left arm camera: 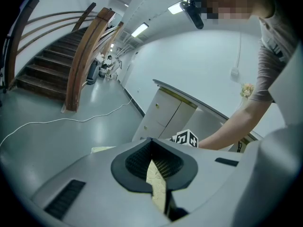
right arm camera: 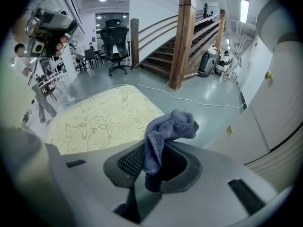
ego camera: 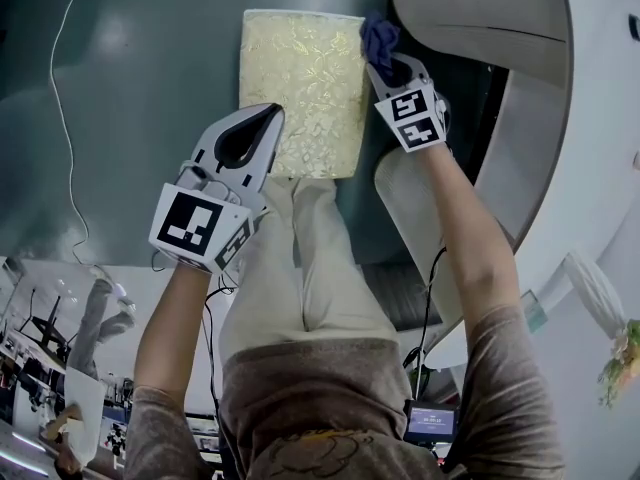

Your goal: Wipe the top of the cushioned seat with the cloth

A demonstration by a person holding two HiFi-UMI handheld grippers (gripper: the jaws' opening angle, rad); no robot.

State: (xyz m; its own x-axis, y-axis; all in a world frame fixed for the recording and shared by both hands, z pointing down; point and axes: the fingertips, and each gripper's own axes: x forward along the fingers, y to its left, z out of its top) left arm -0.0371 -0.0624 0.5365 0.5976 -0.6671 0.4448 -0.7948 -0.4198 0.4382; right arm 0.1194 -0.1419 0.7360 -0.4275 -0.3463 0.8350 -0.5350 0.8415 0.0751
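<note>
The cushioned seat (ego camera: 305, 88) is a gold, leaf-patterned rectangle on the grey floor, straight ahead of my legs. My right gripper (ego camera: 386, 66) hangs over its far right corner, shut on a blue cloth (ego camera: 379, 36) that bunches out past the tips. In the right gripper view the cloth (right arm camera: 168, 129) droops from the gripper (right arm camera: 154, 148) with the seat (right arm camera: 99, 119) below and to the left. My left gripper (ego camera: 272, 114) hovers over the seat's near left part, jaws together and holding nothing. A sliver of the seat (left arm camera: 157, 176) shows behind the left gripper (left arm camera: 152, 142).
A white curved cabinet (ego camera: 560, 118) stands close on the right of the seat. A thin white cable (ego camera: 62, 118) trails over the floor at left. A wooden staircase (right arm camera: 189, 46) and an office chair (right arm camera: 116, 48) stand farther off.
</note>
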